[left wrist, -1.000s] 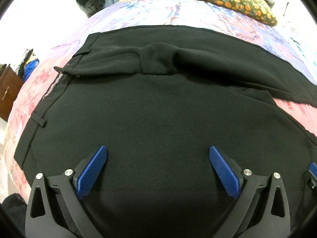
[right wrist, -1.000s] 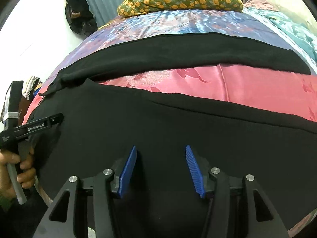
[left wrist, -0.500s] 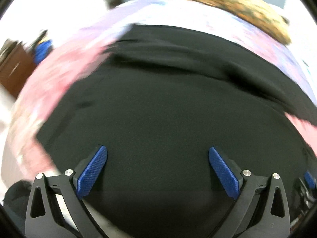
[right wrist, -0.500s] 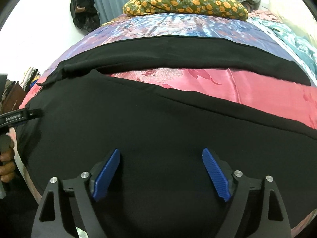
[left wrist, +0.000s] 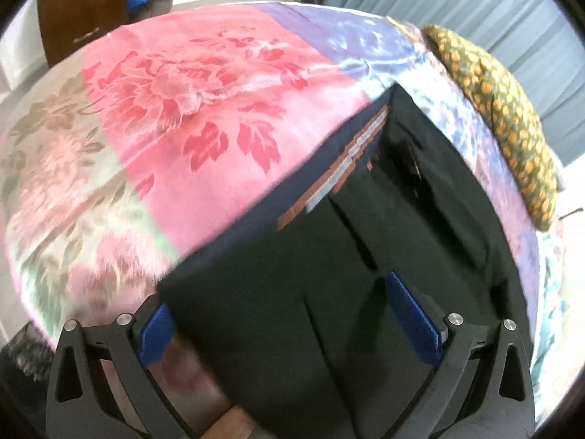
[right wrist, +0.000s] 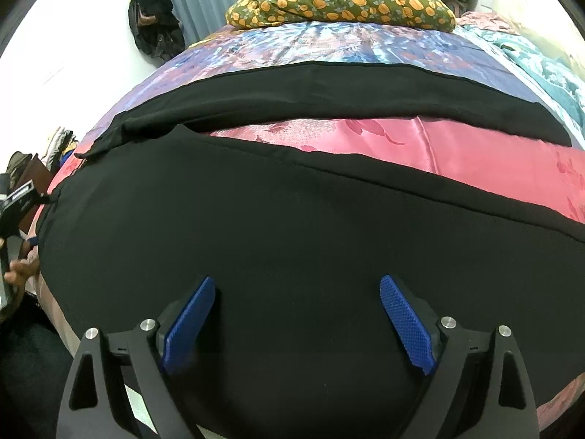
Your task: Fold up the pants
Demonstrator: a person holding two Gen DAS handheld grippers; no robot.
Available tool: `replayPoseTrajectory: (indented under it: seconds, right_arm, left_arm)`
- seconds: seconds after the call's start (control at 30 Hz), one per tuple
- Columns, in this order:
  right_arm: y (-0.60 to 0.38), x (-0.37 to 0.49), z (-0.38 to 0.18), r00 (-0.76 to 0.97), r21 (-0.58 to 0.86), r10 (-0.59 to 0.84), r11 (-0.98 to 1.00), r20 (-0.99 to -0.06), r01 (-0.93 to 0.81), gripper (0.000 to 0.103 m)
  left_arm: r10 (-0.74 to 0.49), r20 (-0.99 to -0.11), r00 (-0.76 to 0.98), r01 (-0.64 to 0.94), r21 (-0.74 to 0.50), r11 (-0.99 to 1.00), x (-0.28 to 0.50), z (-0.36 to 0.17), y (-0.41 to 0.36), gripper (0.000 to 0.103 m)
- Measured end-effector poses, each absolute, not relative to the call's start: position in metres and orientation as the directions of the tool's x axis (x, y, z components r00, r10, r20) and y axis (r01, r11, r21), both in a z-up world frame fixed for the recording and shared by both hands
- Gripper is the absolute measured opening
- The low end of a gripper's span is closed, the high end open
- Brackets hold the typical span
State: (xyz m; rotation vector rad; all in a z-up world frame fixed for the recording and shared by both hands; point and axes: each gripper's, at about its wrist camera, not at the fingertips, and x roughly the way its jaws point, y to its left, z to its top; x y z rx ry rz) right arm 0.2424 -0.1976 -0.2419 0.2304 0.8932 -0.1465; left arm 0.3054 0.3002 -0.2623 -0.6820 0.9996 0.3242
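Note:
Black pants (right wrist: 278, 219) lie spread on a bed, both legs running to the right with pink cover showing between them. In the left wrist view the waistband end (left wrist: 347, 161) with its striped inner lining shows. My left gripper (left wrist: 289, 318) is open, its jaws straddling the near waist corner of the pants (left wrist: 292, 274). My right gripper (right wrist: 296, 314) is open, low over the near leg. The left gripper's body (right wrist: 18, 201) and a hand show at the left edge of the right wrist view.
The bed has a pink and purple floral cover (left wrist: 190, 102). A green pillow with orange dots (right wrist: 340, 0) lies at the head. A wooden drawer unit (left wrist: 80, 11) stands beside the bed. Dark bags (right wrist: 153, 25) hang by a grey curtain.
My left gripper has swung left to the waistband corner, so bare bed cover now fills its view. My right gripper has opened wide and stayed over the near leg.

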Motion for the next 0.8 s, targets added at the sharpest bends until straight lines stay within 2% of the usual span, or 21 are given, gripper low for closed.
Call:
replayPoseTrajectory:
  seconds: [0.2,0.4,0.43,0.53,0.57,0.67,0.73,0.8]
  right_arm:
    - [-0.196,0.243,-0.239,0.609,0.130,-0.039,0.964,-0.792,0.232,0.092]
    - [-0.199,0.238,-0.236,0.614,0.201,0.024,0.954,-0.789,0.221,0.092]
    - [-0.198,0.238,-0.237,0.611,0.185,0.017,0.960,-0.791,0.212,0.092]
    - [-0.197,0.239,-0.233,0.593,0.129,-0.016,0.971,-0.805,0.201,0.092]
    - [-0.201,0.237,-0.231,0.592,0.120,-0.030,0.970,-0.805,0.212,0.092]
    - [-0.241,0.222,-0.226,0.586,0.133,-0.078,0.942,-0.807,0.307,0.092]
    - [-0.274,0.207,-0.226,0.571,0.140,-0.114,0.914,-0.813,0.382,0.092]
    - [-0.321,0.184,-0.229,0.538,0.130,-0.183,0.861,-0.823,0.492,0.092]
  left_arm:
    - [-0.049,-0.858,0.511,-0.557,-0.374,0.742,0.299,-0.255,0.304,0.102]
    - [-0.010,-0.848,0.530,-0.619,-0.396,0.678,0.279,-0.259,0.332,0.102]
    - [-0.005,-0.853,0.522,-0.615,-0.380,0.691,0.280,-0.258,0.330,0.102]
    - [0.069,-0.895,0.440,-0.589,-0.230,0.775,0.286,-0.254,0.313,0.102]
    - [0.113,-0.908,0.403,-0.581,-0.159,0.798,0.286,-0.252,0.305,0.102]
    - [0.188,-0.911,0.367,-0.567,-0.059,0.821,0.280,-0.244,0.291,0.102]
    - [0.206,-0.900,0.385,-0.563,-0.052,0.825,0.272,-0.235,0.285,0.102]
    - [0.174,-0.889,0.423,-0.546,-0.097,0.832,0.266,-0.228,0.279,0.102]
